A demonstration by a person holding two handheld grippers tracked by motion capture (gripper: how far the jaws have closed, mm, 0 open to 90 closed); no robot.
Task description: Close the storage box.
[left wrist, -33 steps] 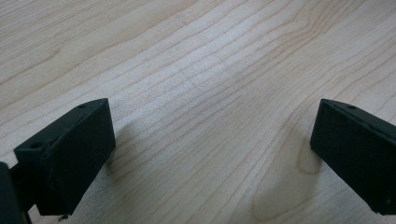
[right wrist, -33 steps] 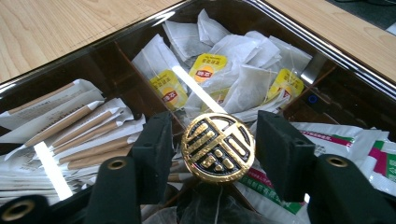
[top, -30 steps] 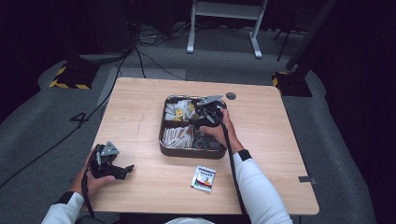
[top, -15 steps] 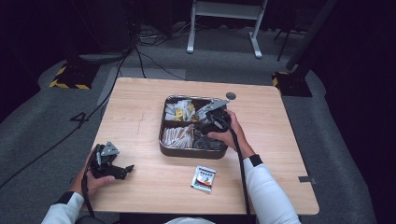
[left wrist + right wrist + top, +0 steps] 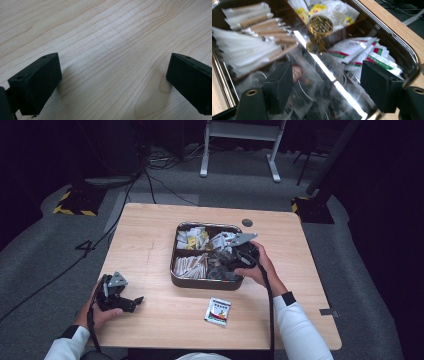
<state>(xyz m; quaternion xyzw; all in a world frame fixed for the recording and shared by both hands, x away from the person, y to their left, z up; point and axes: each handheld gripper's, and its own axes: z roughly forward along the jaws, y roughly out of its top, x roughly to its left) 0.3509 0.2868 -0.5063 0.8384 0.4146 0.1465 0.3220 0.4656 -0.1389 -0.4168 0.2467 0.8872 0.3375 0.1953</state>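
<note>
A dark metal tray (image 5: pixel 205 284) with a shiny rim (image 5: pixel 402 42) stands mid-table, split into compartments around a gold knob (image 5: pixel 320 25). It holds paper stick sachets (image 5: pixel 252 35), white packets with red and green print (image 5: pixel 362 51) and clear wrapped packets (image 5: pixel 312 85). My right gripper (image 5: pixel 223 260) hovers open just above the clear packets (image 5: pixel 328 75), nothing between its jaws. At the front left, my left gripper (image 5: pixel 134 301) rests low over bare wood, open and empty (image 5: pixel 115 67). A single white sachet (image 5: pixel 218 311) lies on the table in front of the tray.
The wooden table (image 5: pixel 150 245) has a dark round grommet (image 5: pixel 247 222) behind the tray. Cables and a white metal stand (image 5: pixel 240 140) are on the grey floor beyond the table's far edge.
My right gripper has drawn back from the tray's rear compartment toward its front right and dropped lower over the clear packets. The left gripper has stayed put.
</note>
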